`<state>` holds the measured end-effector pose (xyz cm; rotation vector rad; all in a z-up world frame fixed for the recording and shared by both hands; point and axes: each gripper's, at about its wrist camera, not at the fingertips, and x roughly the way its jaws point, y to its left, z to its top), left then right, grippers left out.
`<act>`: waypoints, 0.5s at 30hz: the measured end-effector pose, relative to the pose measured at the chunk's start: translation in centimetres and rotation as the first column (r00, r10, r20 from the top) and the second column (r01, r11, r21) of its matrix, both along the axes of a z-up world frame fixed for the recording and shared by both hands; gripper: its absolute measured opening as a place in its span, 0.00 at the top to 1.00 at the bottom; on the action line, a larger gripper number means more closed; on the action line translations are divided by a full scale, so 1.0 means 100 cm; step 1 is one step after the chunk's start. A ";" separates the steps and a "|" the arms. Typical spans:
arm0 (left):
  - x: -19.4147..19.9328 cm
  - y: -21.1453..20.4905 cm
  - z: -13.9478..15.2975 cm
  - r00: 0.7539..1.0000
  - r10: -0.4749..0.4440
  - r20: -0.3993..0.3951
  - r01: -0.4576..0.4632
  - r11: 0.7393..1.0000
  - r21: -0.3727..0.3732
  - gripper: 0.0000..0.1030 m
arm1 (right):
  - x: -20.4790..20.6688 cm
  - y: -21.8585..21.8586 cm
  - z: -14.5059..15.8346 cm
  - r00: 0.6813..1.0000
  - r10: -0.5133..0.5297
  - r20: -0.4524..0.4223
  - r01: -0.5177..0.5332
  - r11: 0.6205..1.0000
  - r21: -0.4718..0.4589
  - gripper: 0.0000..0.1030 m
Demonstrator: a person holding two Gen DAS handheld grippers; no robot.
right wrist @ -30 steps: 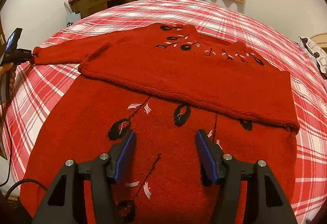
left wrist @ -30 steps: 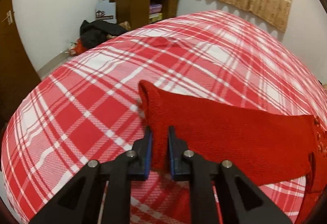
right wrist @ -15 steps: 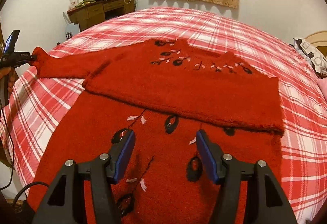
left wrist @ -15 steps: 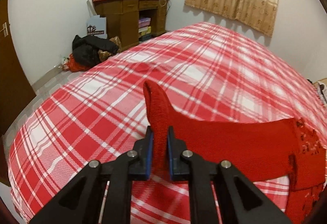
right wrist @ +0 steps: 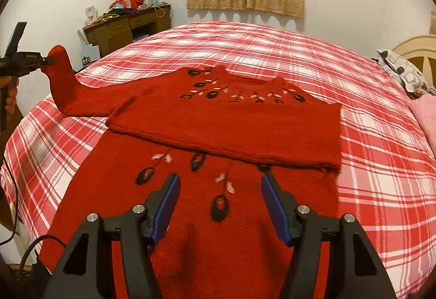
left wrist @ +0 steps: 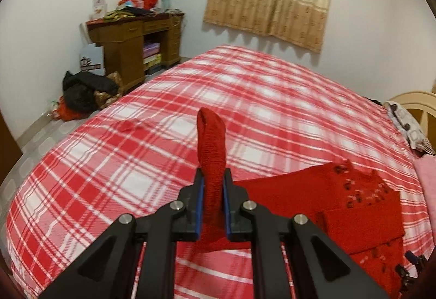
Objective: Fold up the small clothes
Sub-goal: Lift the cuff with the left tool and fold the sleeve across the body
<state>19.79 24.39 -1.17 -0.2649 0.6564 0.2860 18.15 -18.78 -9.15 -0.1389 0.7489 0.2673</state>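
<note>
A red knitted sweater (right wrist: 218,130) with black and white flower motifs lies on the plaid bed, its right sleeve folded across the chest. My left gripper (left wrist: 213,179) is shut on the cuff of the left sleeve (left wrist: 212,143), which stands up between the blue pads. From the right wrist view the same left gripper (right wrist: 47,60) holds that sleeve (right wrist: 64,89) lifted off the bed at the far left, with a hand behind it. Above the sweater's lower body hovers my right gripper (right wrist: 220,191), open, with nothing between its fingers.
The red and white plaid bedspread (right wrist: 368,157) covers the whole bed. A wooden desk (left wrist: 136,37) piled with things stands at the back left, dark clothes (left wrist: 84,91) heaped on the floor beside it. A patterned pillow (right wrist: 406,75) and pink cloth (right wrist: 425,119) lie at right.
My left gripper has risen with the sleeve cuff, pulling the sleeve up off the bed. The right gripper has drawn back and up a little over the sweater, still open.
</note>
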 end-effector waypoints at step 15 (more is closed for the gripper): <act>0.016 -0.094 0.051 0.985 -0.128 0.112 0.134 0.990 -0.047 0.89 | -0.006 -0.046 0.018 0.996 -0.080 0.050 0.077 0.994 0.072 0.35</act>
